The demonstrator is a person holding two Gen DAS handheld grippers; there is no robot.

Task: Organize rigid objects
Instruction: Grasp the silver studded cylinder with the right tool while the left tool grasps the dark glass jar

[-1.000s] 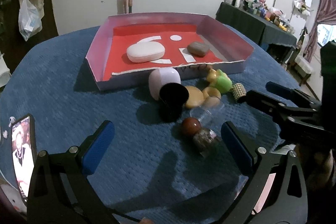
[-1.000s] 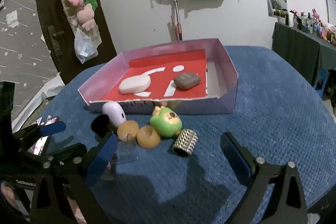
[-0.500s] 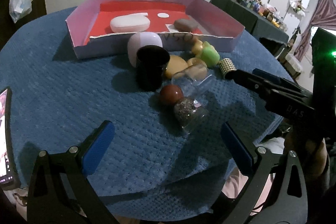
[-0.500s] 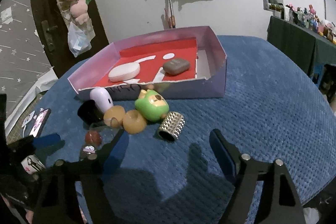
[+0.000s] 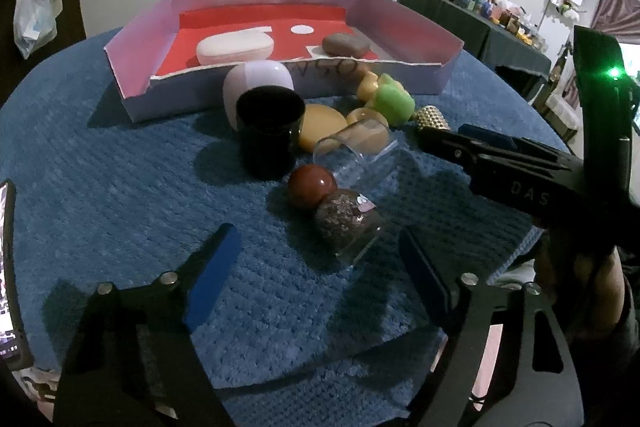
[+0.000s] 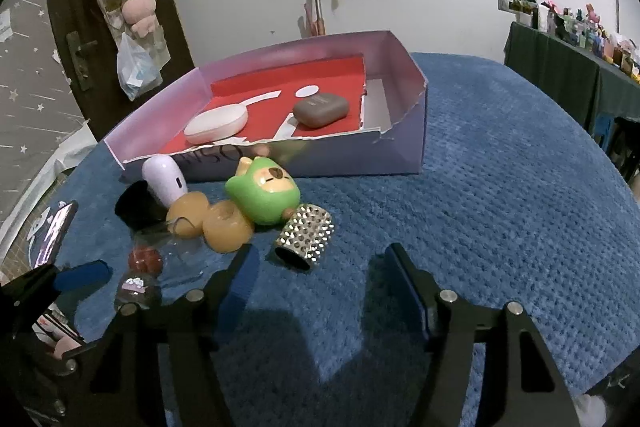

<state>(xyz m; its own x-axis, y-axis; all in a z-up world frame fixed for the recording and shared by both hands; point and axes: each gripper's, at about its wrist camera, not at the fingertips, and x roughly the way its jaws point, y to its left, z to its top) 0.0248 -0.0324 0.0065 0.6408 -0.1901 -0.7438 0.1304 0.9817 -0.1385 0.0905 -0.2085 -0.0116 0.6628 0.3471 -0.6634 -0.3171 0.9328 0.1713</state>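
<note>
A pink cardboard tray (image 5: 136,83) (image 6: 400,155) with a red floor holds a white case (image 5: 234,47) (image 6: 216,125) and a brown case (image 5: 346,45) (image 6: 320,109). In front of it lie a lilac case (image 5: 256,79), a black cup (image 5: 266,135), orange discs (image 6: 226,229), a green toy (image 6: 264,193), a studded silver cylinder (image 6: 306,237), a clear glass (image 5: 352,157), a red ball (image 5: 312,185) and a small jar (image 5: 346,223). My left gripper (image 5: 316,279) is open, just before the jar. My right gripper (image 6: 320,281) is open, just before the silver cylinder.
A phone (image 6: 52,235) lies at the table's left edge. The blue cloth (image 6: 500,207) covers the table. A dark side table with small items (image 5: 480,15) stands at the far right. A bag of plush toys (image 6: 128,7) hangs on the door.
Both grippers have moved closer to the pile. The left gripper's fingers have narrowed around the jar's position, and the right gripper's have narrowed before the silver cylinder.
</note>
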